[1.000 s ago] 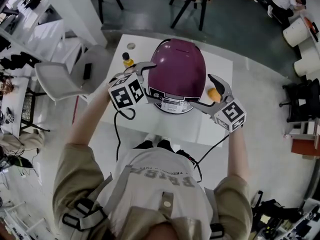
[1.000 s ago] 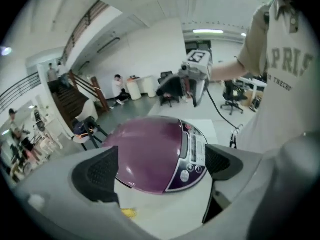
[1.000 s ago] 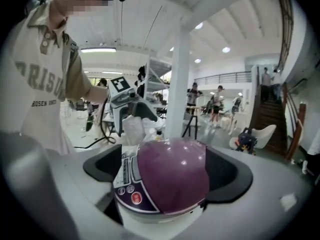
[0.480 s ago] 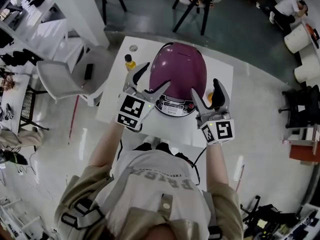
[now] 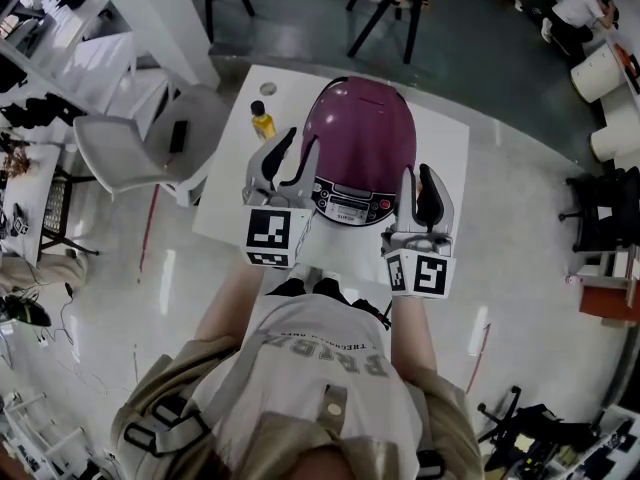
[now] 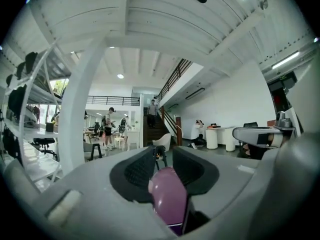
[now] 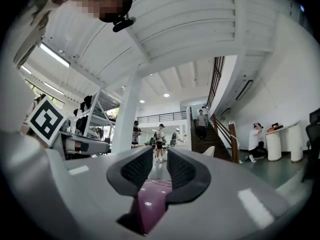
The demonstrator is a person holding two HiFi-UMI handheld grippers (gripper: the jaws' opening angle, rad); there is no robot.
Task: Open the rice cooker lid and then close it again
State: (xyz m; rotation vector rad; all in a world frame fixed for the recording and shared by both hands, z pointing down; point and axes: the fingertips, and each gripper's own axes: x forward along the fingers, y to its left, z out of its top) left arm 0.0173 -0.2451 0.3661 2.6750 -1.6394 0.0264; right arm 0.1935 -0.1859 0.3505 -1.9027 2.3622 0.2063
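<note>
A purple rice cooker [image 5: 365, 133] with its lid down stands on the white table [image 5: 446, 118], its control panel [image 5: 348, 203] facing me. My left gripper [image 5: 297, 146] is raised at the cooker's front left and my right gripper [image 5: 417, 175] at its front right, both clear of it. Both pairs of jaws have just been closing with nothing between them, and a narrow gap remains. In the left gripper view the cooker [image 6: 169, 196] shows low between the left gripper's [image 6: 163, 161] pads. In the right gripper view the cooker [image 7: 150, 201] shows below the right gripper [image 7: 160, 164].
A yellow bottle [image 5: 262, 120] and a small round object [image 5: 264, 88] sit at the table's far left. A grey chair [image 5: 130, 148] stands to the left of the table. Black chair legs [image 5: 385, 18] stand beyond it.
Both grippers left the cooker's sides, rose and drew back toward me, turning to point forward. Their jaws went from wide apart to nearly together.
</note>
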